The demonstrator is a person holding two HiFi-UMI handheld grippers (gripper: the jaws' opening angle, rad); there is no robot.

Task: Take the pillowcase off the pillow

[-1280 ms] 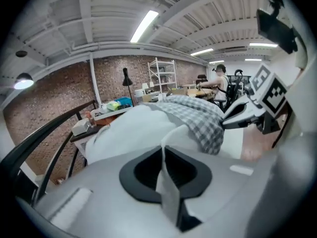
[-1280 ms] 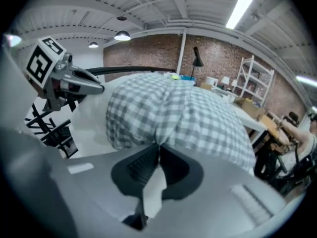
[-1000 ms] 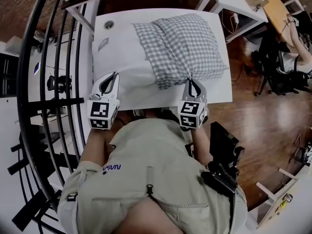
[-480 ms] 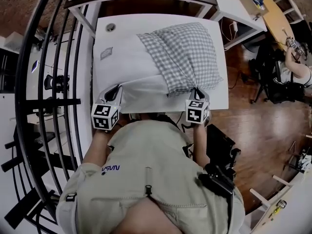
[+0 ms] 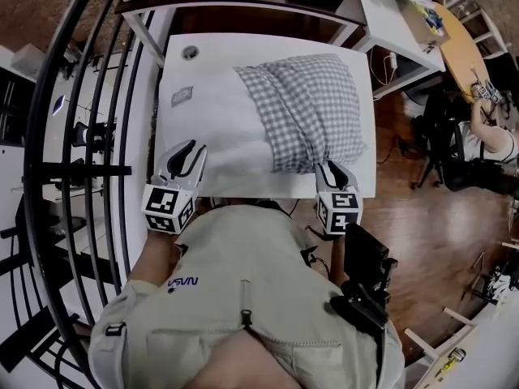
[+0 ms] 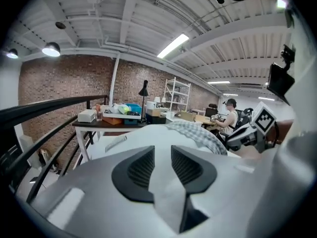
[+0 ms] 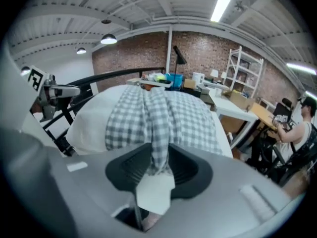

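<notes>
While both tools sit at the near edge, the white rectangular desk [image 5: 172, 75] carries the whole work. On it lies a plump white pillow [image 5: 215, 128], its left part bare. Its right part is inside the grey-and-white checked fabric pillowcase [image 5: 312, 104], which reaches almost to the right edge of the desk. Near edge of the pillowcase is gathered into a narrow fold that runs toward the person.

Left tool [image 5: 191, 147]: at the near left corner of the pillow. Jaws have just been opening and now stand apart. Only white surface shows in the gap; cannot tell whether any of it is cloth between the pads. Nothing visibly gripped.

Right tool [image 5: 327, 167]: at the near end of the gathered fold. Jaws have just been opening and stand apart. The checked fold lies between the pads but does not look pinched.

Small grey label [image 5: 182, 96] lies flat on the bare left strip of the desk. Round cable hole [image 5: 190, 53] sits near the far left corner.
</notes>
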